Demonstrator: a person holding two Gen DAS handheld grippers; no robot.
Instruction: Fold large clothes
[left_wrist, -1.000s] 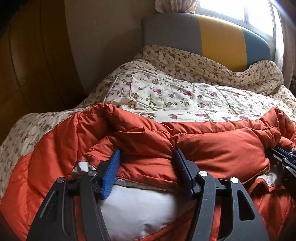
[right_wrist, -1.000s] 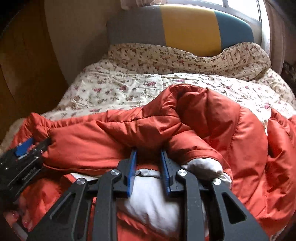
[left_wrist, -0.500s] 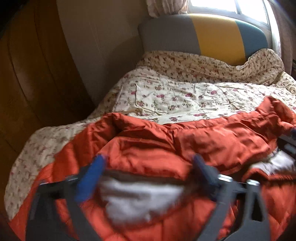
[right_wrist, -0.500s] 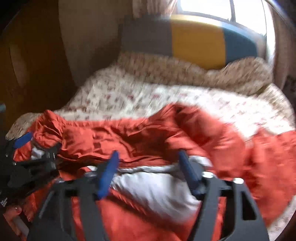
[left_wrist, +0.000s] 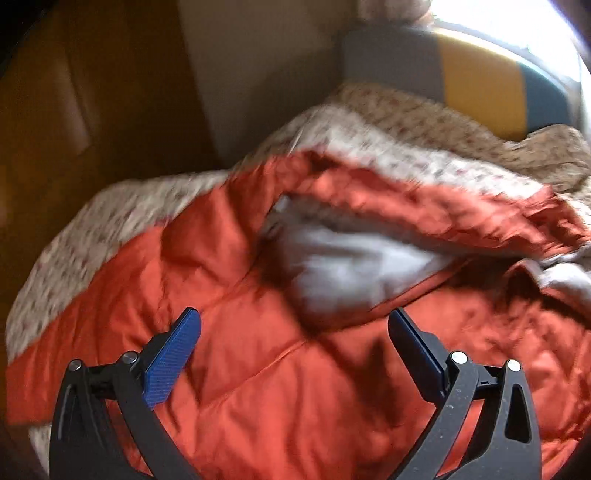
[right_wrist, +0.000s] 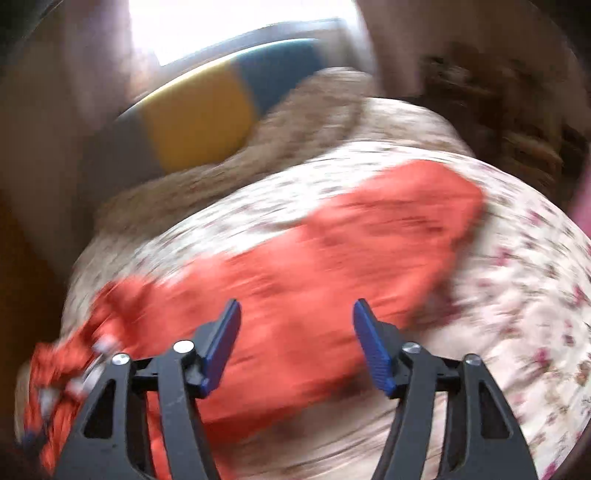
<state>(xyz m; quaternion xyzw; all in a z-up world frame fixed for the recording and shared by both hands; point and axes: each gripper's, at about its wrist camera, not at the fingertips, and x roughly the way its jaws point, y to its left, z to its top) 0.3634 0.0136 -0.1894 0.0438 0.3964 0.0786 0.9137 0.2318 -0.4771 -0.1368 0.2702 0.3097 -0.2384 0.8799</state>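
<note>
Jacket lies spread on the quilt, white lining showing toward one o'clock from your left gripper. Your right gripper hangs above it. Both have fingers spread, grasping nothing.

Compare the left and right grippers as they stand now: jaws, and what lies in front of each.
The left gripper has its jaws spread very wide; the right gripper has its jaws open too, but narrower. Beyond the left one lies the orange jacket with its white lining showing; beyond the right one the jacket shows only orange shell, with floral quilt beside it. Both are empty, with nothing between the jaws, and both views are motion-blurred.
</note>
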